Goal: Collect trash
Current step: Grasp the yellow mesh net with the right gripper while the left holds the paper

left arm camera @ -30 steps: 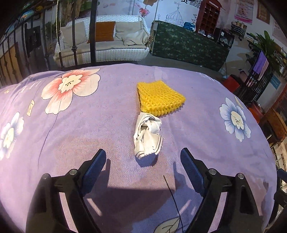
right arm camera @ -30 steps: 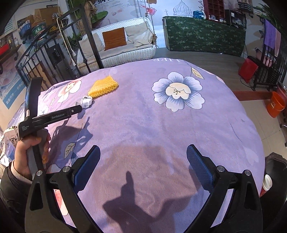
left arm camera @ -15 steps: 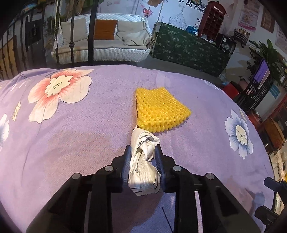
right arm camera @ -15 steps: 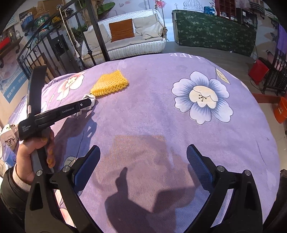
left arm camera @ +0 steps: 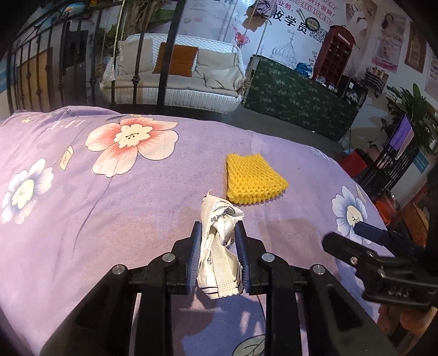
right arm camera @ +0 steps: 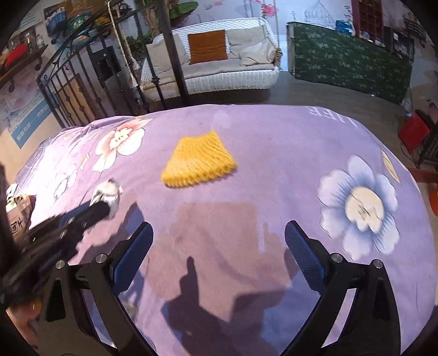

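The crumpled wrapper (left arm camera: 219,246) looks papery and matt with a woven-textured strip. At its 1 o'clock, the yellow foam net (left arm camera: 254,179) looks spongy, open-meshed. The purple floral cloth (left arm camera: 82,219) appears soft, matt.

Both grippers are black linkage frames with silver screws, and their jaws wear ribbed blue pads (right arm camera: 305,253).

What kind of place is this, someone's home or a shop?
Probably a cafe or shop lounge, not a home: a white wicker swing sofa, a counter draped in green cloth and posters with advertising text stand behind the table's purple flowered cloth.
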`<state>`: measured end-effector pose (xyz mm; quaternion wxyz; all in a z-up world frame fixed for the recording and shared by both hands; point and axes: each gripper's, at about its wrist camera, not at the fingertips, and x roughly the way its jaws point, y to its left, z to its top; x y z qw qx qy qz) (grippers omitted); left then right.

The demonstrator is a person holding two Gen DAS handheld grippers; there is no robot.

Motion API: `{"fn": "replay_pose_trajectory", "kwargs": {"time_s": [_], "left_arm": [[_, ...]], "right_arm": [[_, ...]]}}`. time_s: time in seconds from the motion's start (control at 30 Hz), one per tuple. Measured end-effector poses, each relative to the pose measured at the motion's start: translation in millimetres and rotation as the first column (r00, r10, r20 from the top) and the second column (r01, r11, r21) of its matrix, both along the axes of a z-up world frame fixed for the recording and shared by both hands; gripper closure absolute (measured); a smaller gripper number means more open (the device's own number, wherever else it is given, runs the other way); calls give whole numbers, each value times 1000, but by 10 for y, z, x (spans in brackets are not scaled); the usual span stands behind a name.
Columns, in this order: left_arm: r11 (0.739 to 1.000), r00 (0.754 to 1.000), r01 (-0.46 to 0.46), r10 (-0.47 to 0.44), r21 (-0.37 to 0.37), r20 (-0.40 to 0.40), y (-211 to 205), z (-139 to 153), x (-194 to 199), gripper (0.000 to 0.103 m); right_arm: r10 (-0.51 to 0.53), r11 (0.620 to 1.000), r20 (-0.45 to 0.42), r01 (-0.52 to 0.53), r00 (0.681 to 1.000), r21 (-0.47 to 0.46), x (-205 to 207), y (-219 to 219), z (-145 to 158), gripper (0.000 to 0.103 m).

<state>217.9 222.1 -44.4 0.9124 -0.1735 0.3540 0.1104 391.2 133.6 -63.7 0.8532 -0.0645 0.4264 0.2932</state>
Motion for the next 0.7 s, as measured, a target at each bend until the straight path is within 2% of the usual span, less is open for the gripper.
{"fn": "replay_pose_trajectory", "kwargs": {"time_s": [0.13,0.27,0.33,0.4,0.43,0.5,0.57,0.7], "left_arm": [[999,999,-33,33,-7,16,48,36,-105,79],[998,998,-62,62,-26,19,88,6,-177,79],[997,997,-71,71,-40,13,95,-27,-199,79],[996,997,-75,75,-50,12,85,-47,-213,79],[996,997,-74,74,-50,11,74,-49,-217,79],[997,998,-66,67,-49,8,43,-55,-218,79],[997,998,-62,63,-48,11,12,-51,-232,79],[997,999,-45,46,-56,8,-46,-76,-247,79]], "right_arm": [[34,998,47,-32,998,-52,191,415,-25,7],[81,988,59,-72,995,-135,359,826,-220,8],[77,983,54,-67,996,-172,449,938,-339,16],[68,979,28,-61,997,-193,552,981,-442,36],[60,981,18,-56,998,-188,595,978,-468,42],[43,982,37,-35,998,-185,590,934,-433,77],[40,988,24,-35,999,-152,562,852,-371,96],[36,993,61,-29,997,-111,397,675,-200,99]]}}
